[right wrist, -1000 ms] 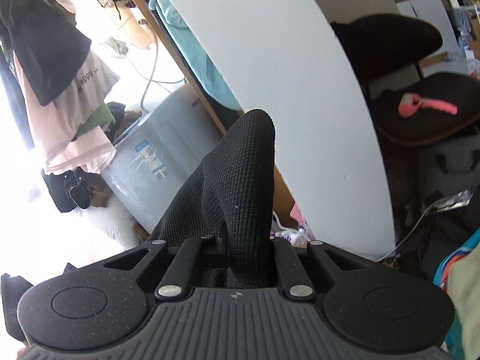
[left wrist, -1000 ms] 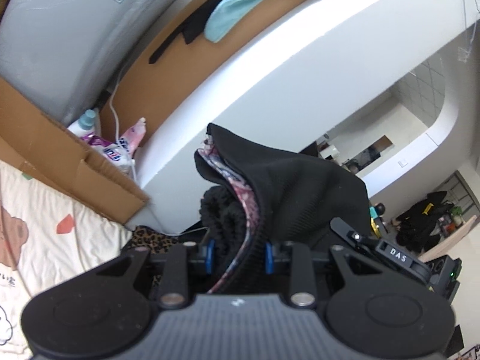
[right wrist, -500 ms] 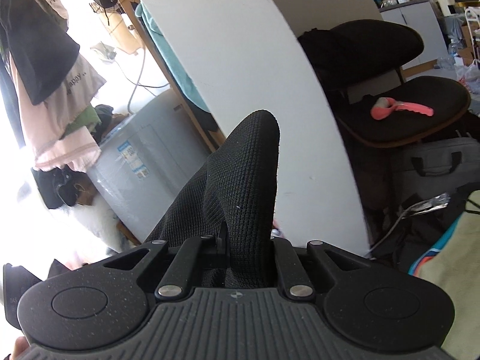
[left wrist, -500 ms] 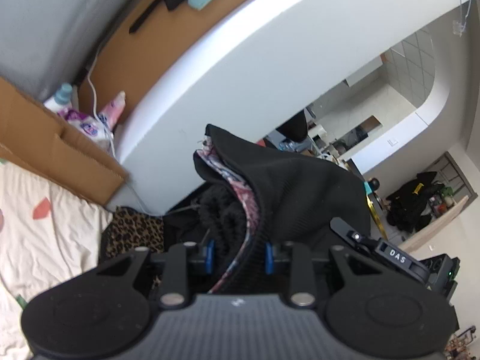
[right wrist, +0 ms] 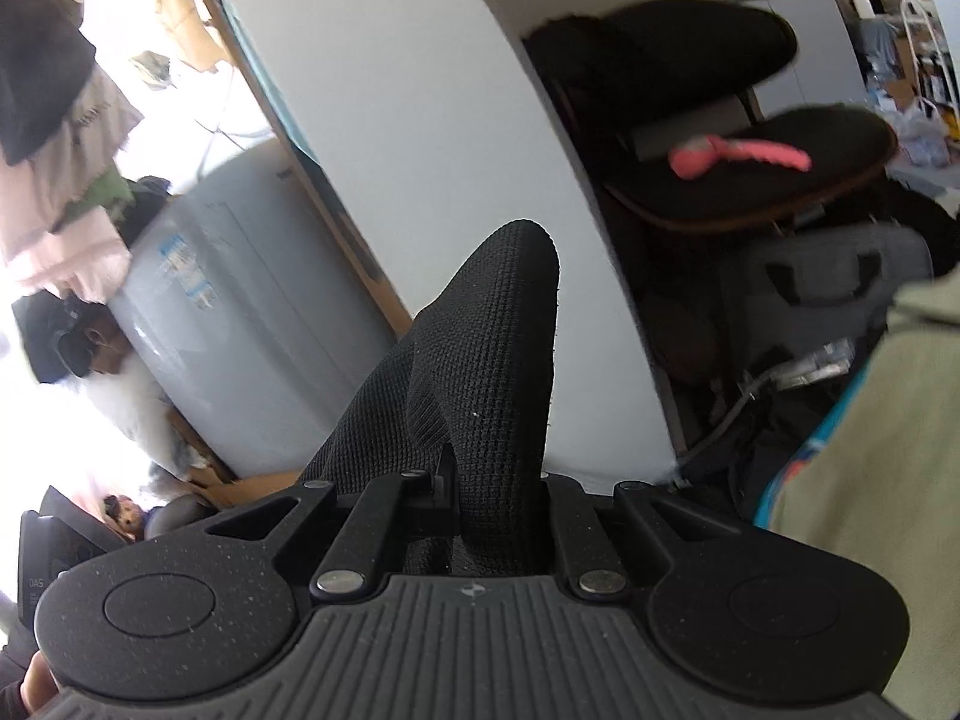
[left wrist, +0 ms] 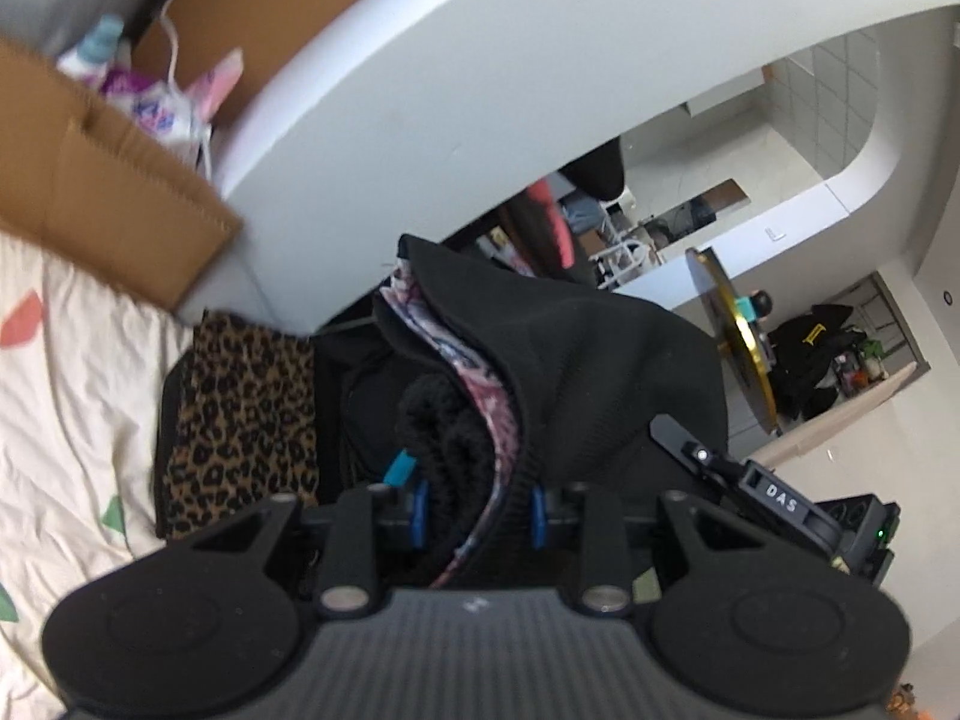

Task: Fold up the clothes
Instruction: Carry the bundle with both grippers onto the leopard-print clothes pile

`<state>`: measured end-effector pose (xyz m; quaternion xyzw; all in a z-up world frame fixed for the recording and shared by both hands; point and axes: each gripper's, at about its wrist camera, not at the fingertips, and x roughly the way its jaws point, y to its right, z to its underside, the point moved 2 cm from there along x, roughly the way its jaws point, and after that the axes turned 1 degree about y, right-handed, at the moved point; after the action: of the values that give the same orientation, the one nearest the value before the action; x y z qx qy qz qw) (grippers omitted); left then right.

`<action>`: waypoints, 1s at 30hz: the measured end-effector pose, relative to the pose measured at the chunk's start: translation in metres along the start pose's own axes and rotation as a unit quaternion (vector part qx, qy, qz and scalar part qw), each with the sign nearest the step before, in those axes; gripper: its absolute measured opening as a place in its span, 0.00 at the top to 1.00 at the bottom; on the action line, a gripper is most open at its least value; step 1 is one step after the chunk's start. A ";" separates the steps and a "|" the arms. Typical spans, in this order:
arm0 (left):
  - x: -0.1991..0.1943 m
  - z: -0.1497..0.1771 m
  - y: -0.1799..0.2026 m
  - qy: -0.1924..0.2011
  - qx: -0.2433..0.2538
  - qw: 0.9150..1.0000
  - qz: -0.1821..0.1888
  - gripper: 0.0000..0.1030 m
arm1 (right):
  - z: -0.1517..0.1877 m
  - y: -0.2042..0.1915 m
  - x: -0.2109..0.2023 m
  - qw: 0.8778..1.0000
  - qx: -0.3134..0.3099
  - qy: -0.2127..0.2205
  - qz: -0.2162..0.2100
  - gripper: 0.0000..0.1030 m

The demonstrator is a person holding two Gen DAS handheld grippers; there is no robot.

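My left gripper (left wrist: 477, 507) is shut on a bunched black knit garment (left wrist: 576, 354) with a pink patterned lining, which stands up between the blue pads and hides the fingertips. My right gripper (right wrist: 492, 492) is shut on another part of the black knit garment (right wrist: 486, 348), a ribbed fold rising up from the jaws. Both grippers hold the cloth up in the air. The other gripper's body (left wrist: 774, 498) shows at the lower right of the left wrist view.
A cream patterned bedsheet (left wrist: 66, 396) and a leopard-print cloth (left wrist: 240, 408) lie at the left, beside a cardboard box (left wrist: 108, 180). A white curved wall (right wrist: 432, 120) stands ahead. A black chair (right wrist: 750, 174) with a pink object, a grey case (right wrist: 240, 330) and an olive cloth (right wrist: 888, 480) are nearby.
Both cameras have swung: the left view tilted down towards the bedsheet and leopard cloth, the right view turned towards the chair and olive cloth. Both grips on the garment are unchanged.
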<state>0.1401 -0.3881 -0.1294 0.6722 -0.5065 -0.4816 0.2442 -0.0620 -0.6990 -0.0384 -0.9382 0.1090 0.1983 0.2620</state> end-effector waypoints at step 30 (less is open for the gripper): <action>0.166 0.024 -0.185 -0.047 -0.035 0.998 0.025 0.69 | 0.127 0.127 0.155 0.994 -0.034 -0.042 0.095 0.92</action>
<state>0.2048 -0.4683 -0.3570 0.6270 -0.5173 -0.5236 0.2553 -0.0020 -0.7531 -0.2615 -0.9225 0.1800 0.2656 0.2145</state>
